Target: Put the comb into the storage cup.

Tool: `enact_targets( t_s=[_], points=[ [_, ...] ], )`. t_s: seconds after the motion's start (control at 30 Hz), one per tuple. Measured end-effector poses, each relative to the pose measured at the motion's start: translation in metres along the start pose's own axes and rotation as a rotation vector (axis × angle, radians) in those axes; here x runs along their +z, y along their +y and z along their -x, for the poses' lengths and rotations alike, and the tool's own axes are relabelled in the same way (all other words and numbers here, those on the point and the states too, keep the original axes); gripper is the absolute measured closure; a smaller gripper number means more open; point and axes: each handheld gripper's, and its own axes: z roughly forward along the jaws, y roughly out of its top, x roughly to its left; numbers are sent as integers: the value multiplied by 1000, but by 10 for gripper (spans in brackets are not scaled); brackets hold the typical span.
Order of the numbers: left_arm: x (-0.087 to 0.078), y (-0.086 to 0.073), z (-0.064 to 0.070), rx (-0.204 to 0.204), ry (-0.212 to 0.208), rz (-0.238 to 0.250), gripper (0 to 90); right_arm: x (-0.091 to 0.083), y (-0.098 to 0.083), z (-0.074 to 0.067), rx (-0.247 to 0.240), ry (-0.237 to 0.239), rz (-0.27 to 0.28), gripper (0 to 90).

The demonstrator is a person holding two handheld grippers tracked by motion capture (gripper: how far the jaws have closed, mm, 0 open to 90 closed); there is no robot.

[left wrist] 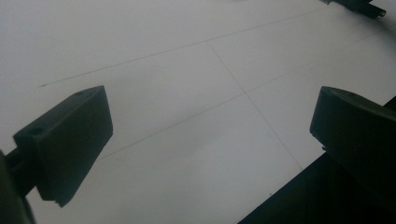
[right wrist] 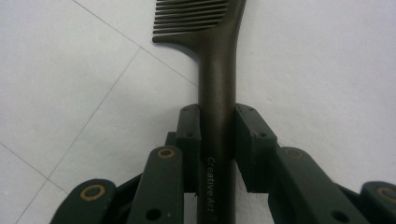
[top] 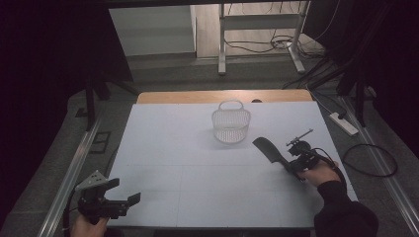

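Counting now | combs: 1 (top: 269, 150) lying on table | baskets: 1 (top: 231, 123) standing on table | tables: 1 (top: 163, 163) | grippers: 2, left (top: 123, 195), right (top: 291, 167) | power strips: 1 (top: 344, 123) lying on floor

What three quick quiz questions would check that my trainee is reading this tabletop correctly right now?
1. True or false: the right gripper has its jaws closed on the handle of the dark comb.
2. Which best describes the left gripper? A) clamped on the comb B) open with nothing between its jaws C) inside the basket
3. Fill in: the white mesh basket stands on the far side of the white table from the person, apart from the comb's ______ end.

Key
1. True: both pads press on the handle's sides.
2. B: it sits near the table's near left corner, jaws wide apart over bare table.
3. Toothed.
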Motion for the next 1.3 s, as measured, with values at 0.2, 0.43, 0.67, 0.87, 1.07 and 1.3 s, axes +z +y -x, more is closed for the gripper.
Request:
enact_targets(
  t_s=[0.2,0.43,0.67,0.87,1.07,1.3],
  points=[
    [0,0,0,2,-3,2,2,-1,-3,2,45,16,18,724],
    [0,1,0,-6,-26,4,2,-3,-7,5,101,43,30,724],
    [1,2,2,8,-35,16,0,-10,-10,4,104,47,75,724],
    [5,5,4,38,-56,3,0,-16,-13,0,92,40,109,724],
    [7,7,5,54,-71,8,0,-22,-17,-5,88,37,150,724],
    [8,8,6,72,-68,14,0,-30,-21,-9,97,39,192,724]
  ],
)
